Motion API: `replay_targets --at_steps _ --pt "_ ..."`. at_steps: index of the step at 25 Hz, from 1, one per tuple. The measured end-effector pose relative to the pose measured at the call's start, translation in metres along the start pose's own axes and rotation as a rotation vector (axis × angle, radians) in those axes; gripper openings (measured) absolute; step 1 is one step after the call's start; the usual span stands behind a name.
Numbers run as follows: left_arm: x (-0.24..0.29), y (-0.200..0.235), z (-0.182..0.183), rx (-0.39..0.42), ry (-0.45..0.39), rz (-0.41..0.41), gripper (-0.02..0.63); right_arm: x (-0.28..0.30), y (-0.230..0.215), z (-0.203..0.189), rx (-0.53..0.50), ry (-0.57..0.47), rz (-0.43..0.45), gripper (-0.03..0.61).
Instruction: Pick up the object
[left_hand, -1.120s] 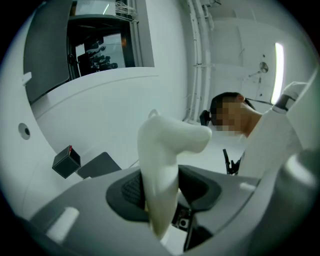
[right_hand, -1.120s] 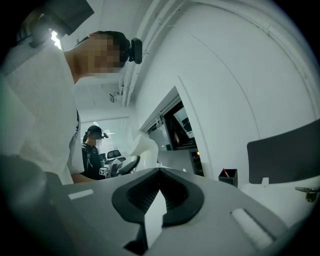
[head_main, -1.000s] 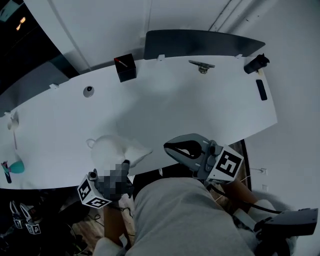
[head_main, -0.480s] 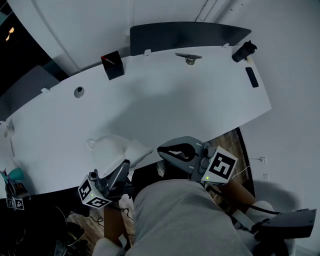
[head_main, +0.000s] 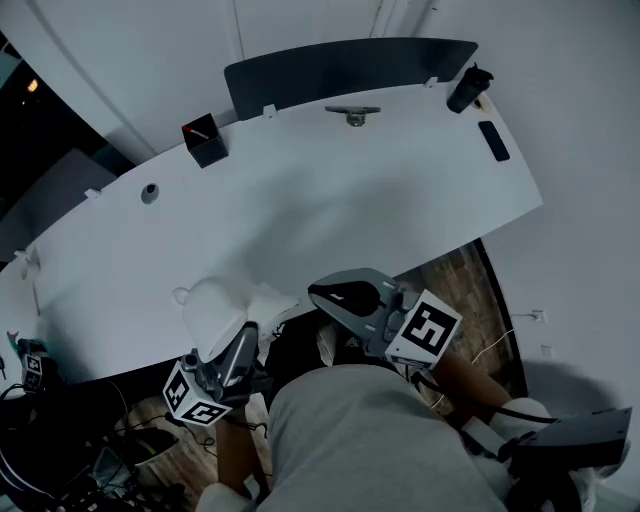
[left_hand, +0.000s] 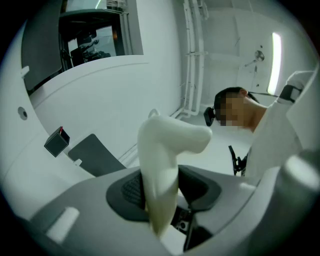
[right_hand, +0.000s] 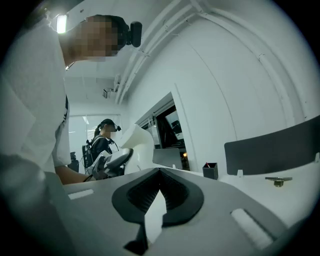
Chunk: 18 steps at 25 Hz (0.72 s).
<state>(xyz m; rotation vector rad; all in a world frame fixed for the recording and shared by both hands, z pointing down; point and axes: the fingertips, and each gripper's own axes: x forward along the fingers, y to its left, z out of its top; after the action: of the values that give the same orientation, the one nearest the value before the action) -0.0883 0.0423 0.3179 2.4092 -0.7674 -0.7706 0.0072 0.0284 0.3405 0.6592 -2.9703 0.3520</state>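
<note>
Plainly, the task's thing is already in hand: the white, smooth, bent moulded piece (left_hand: 167, 142) sits pinched between the jaws of our left tool (head_main: 243, 338), held at the near edge of the long white curved worktop (head_main: 330, 210). In the left gripper view it stands against wall and ceiling, so we judge it clear of the surface. The jaws clamp its narrower lower stem, and the rounded, bulbous end juts out beyond them.

We judge the piece to be rigid and fairly light, probably hollow plastic or something like it, though we cannot tell the material for sure. Its matt, rounded skin offers few flat faces, so it may want to swivel in the grip. The narrow stem looks the sound place to take hold, well down between the ribbed pads, not out at the bulb.

Our right tool (right_hand: 160, 172) is pressed together with nothing in it, hanging just beside the left one.

Counting what we see:
- one white piece
- two tools
- one small black open box (head_main: 204, 143)
- one dark grey upright panel (head_main: 340, 65)
- one black bottle (head_main: 467, 89)
- one flat black bar (head_main: 493, 141)
- one small metal fitting (head_main: 352, 113)
- one grey round knob (head_main: 150, 190)
</note>
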Motion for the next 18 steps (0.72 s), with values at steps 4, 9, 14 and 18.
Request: replay_targets --at_steps 4,9,14,18 --pt "0.008 -0.031 -0.027 0.037 0.019 0.013 0.167 -0.032 0.006 -0.011 0.006 0.005 -0.025 0.002" --pt "0.02 -0.066 -0.06 0.103 0.034 0.068 0.167 -0.07 0.018 -0.019 0.02 -0.007 -0.044 0.0" --pt "0.019 -0.09 -0.081 0.211 0.032 0.182 0.166 -0.092 0.026 -0.025 -0.098 -0.001 -0.087 0.001" --pt "0.013 -0.103 -0.096 0.324 0.048 0.31 0.166 -0.106 0.033 -0.034 -0.173 0.018 -0.13 0.001"
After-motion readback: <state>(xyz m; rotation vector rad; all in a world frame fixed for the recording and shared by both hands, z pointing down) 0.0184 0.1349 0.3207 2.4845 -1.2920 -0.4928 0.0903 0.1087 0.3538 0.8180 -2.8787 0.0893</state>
